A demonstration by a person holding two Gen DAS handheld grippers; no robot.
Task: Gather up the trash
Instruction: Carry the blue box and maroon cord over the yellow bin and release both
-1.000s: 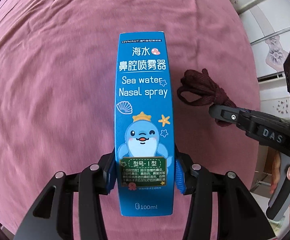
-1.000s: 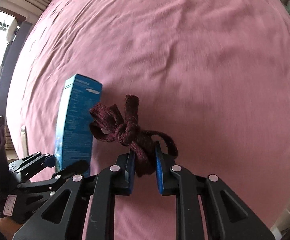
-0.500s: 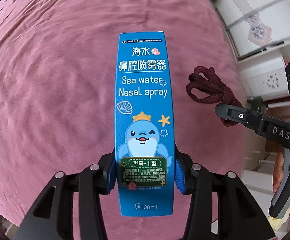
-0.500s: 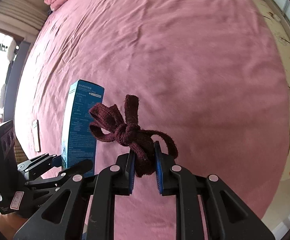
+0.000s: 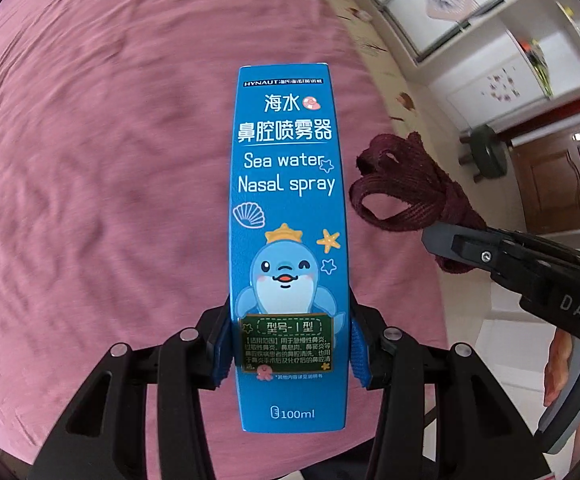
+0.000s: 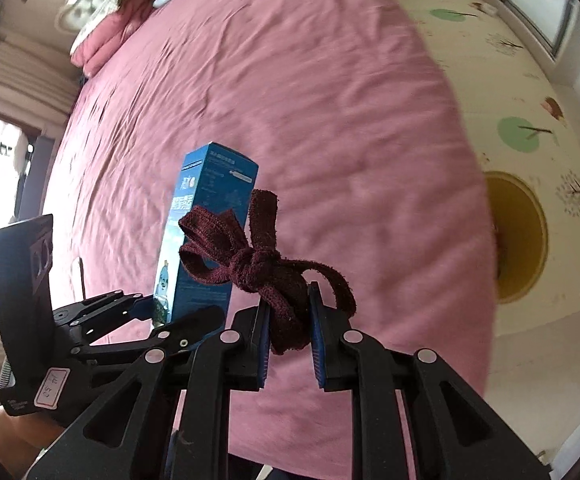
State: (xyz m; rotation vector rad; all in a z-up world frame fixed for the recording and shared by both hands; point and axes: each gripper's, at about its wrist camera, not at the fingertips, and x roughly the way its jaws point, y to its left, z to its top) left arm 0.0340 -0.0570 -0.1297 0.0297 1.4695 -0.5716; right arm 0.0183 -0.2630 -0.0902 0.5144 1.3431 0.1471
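Observation:
My left gripper (image 5: 288, 354) is shut on a tall blue nasal spray box (image 5: 288, 216) and holds it upright above the pink bed (image 5: 102, 168). The box also shows in the right wrist view (image 6: 206, 236), with the left gripper (image 6: 158, 312) clamped at its base. My right gripper (image 6: 288, 336) is shut on a knotted dark red fabric strip (image 6: 258, 264), held in the air. The strip shows in the left wrist view (image 5: 409, 188), just right of the box, with the right gripper (image 5: 441, 252) below it.
The pink bed (image 6: 309, 100) fills most of both views, with pillows (image 6: 110, 12) at its head. A patterned floor mat (image 6: 537, 120) with a yellow round patch (image 6: 521, 236) lies right of the bed. White cabinets (image 5: 489, 32) and a dark stool (image 5: 485, 152) stand beyond the bed's edge.
Both grippers have swung to the right with their loads, so the bed's edge, the floor and the cabinets have come into view. Both grips are unchanged.

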